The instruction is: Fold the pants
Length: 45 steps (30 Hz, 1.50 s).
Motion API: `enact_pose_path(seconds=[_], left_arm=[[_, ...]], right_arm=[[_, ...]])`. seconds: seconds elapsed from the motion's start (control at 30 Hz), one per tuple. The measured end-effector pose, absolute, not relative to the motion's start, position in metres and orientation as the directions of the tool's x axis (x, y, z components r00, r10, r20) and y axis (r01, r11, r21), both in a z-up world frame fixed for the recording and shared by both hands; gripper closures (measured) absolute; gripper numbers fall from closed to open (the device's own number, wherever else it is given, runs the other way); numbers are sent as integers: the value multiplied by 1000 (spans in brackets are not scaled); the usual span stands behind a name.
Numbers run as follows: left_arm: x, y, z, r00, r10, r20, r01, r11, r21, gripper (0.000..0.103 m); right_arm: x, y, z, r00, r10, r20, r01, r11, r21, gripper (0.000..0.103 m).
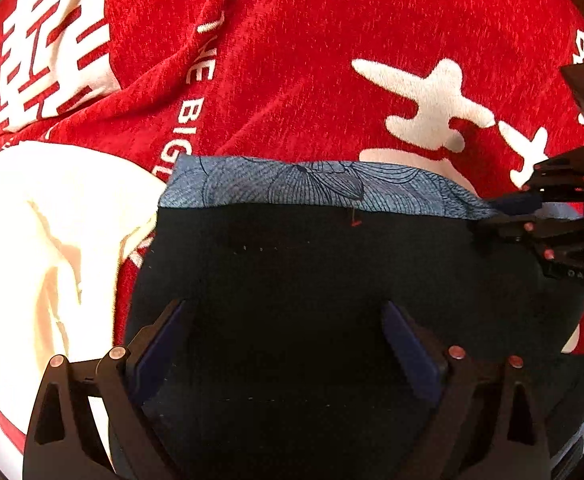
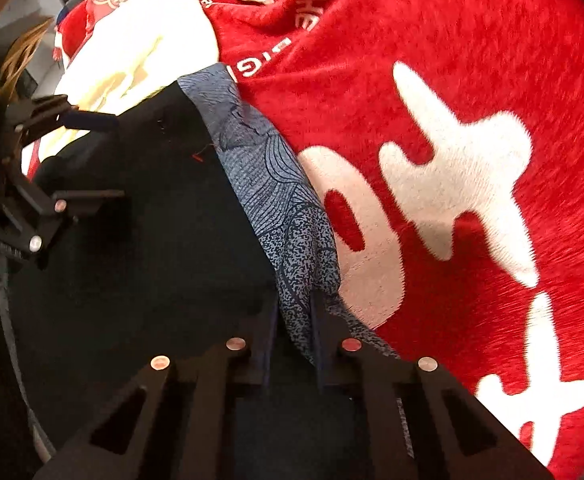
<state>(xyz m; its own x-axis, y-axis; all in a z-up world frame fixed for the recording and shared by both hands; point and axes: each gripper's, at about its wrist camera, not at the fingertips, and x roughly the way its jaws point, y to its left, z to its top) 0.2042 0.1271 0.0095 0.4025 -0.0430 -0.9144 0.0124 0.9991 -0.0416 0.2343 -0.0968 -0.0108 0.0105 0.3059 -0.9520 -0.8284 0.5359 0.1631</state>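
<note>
Dark navy pants [image 1: 292, 256] [image 2: 132, 260] lie on a red blanket, and a blue patterned band [image 1: 292, 184] [image 2: 276, 184] runs along their far edge. My left gripper [image 1: 284, 306] hovers over the dark cloth with its jaws wide open and nothing pinched between them. It also shows at the left of the right wrist view [image 2: 112, 158]. My right gripper [image 2: 295, 308] is shut on the end of the patterned band, with cloth bunched between its pads. In the left wrist view it grips that corner at the right [image 1: 503, 214].
The red blanket [image 1: 311, 60] [image 2: 471, 40] with large white characters covers the whole surface around the pants. A cream cloth [image 1: 32, 240] [image 2: 140, 40] lies bunched beside the pants, touching their far-left corner.
</note>
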Motion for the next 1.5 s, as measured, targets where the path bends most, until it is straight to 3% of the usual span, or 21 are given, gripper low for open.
enact_pose_path(seconds=[0.27, 0.67, 0.73, 0.77, 0.8, 0.83, 0.87, 0.93, 1.1, 1.5], left_arm=[[252, 133, 20, 386, -149, -910, 76, 989, -129, 5], [318, 163, -28, 262, -241, -935, 116, 969, -217, 0], [318, 160, -25, 290, -240, -926, 134, 969, -209, 11], [318, 158, -23, 310, -225, -924, 137, 972, -191, 27], [317, 158, -20, 325, -224, -919, 144, 972, -186, 54], [317, 161, -16, 332, -237, -913, 143, 969, -200, 67], [317, 164, -14, 330, -255, -909, 138, 966, -220, 100], [316, 169, -12, 317, -281, -906, 131, 959, -251, 99], [301, 160, 4, 378, -222, -899, 162, 972, -172, 100], [215, 174, 119, 570, -259, -780, 168, 966, -198, 99]], right_arm=[[226, -100, 2, 91, 344, -935, -855, 508, 103, 90], [212, -104, -1, 177, 361, -916, -872, 490, 24, 90], [213, -104, -3, 185, 365, -912, -869, 494, 22, 90], [212, -105, -3, 187, 367, -911, -869, 495, 21, 90], [212, -105, -3, 189, 368, -910, -869, 494, 20, 90], [212, -105, -3, 190, 370, -910, -869, 495, 20, 90], [211, -105, -2, 190, 371, -909, -869, 495, 21, 90], [209, -106, 1, 197, 375, -906, -869, 494, 15, 90], [199, -112, 17, 229, 390, -892, -863, 505, -1, 90], [134, -131, 81, 372, 421, -827, -850, 512, -122, 91]])
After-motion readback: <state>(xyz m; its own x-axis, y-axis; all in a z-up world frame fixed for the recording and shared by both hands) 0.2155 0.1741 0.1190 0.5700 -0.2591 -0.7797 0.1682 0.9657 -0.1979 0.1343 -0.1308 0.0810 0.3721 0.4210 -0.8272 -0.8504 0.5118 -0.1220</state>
